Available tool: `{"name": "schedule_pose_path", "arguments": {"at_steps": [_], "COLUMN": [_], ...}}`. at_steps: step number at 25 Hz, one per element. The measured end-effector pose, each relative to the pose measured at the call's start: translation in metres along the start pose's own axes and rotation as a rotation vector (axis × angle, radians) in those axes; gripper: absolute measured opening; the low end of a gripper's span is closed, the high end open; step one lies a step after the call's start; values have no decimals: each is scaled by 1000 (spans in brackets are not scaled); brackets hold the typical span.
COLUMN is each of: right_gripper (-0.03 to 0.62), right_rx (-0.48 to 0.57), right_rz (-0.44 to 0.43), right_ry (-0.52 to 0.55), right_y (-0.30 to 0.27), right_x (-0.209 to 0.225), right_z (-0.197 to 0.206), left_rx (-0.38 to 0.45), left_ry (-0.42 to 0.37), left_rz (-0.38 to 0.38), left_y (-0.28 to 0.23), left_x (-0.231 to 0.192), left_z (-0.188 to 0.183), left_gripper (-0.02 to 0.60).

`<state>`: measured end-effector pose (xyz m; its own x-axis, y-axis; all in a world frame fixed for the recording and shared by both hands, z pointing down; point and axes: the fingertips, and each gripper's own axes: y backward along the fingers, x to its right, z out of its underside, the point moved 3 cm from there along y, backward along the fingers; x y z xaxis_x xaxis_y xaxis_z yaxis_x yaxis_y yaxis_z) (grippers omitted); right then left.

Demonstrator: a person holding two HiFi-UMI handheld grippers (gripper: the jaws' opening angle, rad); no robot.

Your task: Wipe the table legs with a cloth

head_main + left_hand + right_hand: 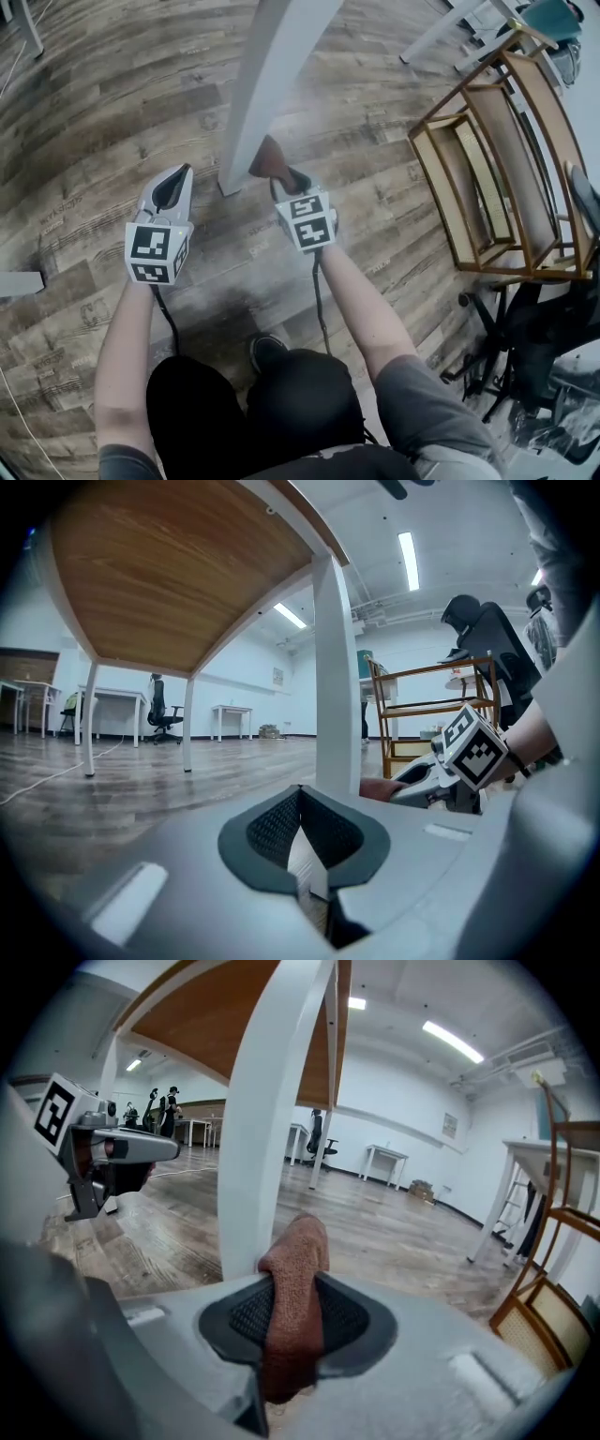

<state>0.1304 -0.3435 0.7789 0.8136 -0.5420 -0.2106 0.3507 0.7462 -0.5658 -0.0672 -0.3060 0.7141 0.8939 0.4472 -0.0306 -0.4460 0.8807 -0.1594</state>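
So the rust-brown cloth (pixel 292 1269) is pinched tight between the right gripper's (pixel 286 183) fingers. Its free end is bunched up against the white table leg (pixel 267 84), low down by the wood floor (pixel 103 103). The left gripper (pixel 176 183) sits just beside the leg's other side, fingers closed together on nothing.
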Motion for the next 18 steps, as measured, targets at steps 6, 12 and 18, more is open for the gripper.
{"name": "schedule_pose_path", "arguments": {"at_steps": [6,12,18], "right_gripper": [84,84,84], "right_rx": [212,433,610], "right_rz": [99,81,87], "right_ry": [135,387,538], "right_y": [51,103,135], "right_x": [53,70,80], "right_z": [-95,-205,-291], "left_rx": [58,150,225], "left_ry": [-60,-107,-144], "left_rz": [-6,52,87], "left_y": [12,16,19], "left_x": [-12,13,30], "left_z": [-80,-178,-246], "left_gripper": [20,20,20]}}
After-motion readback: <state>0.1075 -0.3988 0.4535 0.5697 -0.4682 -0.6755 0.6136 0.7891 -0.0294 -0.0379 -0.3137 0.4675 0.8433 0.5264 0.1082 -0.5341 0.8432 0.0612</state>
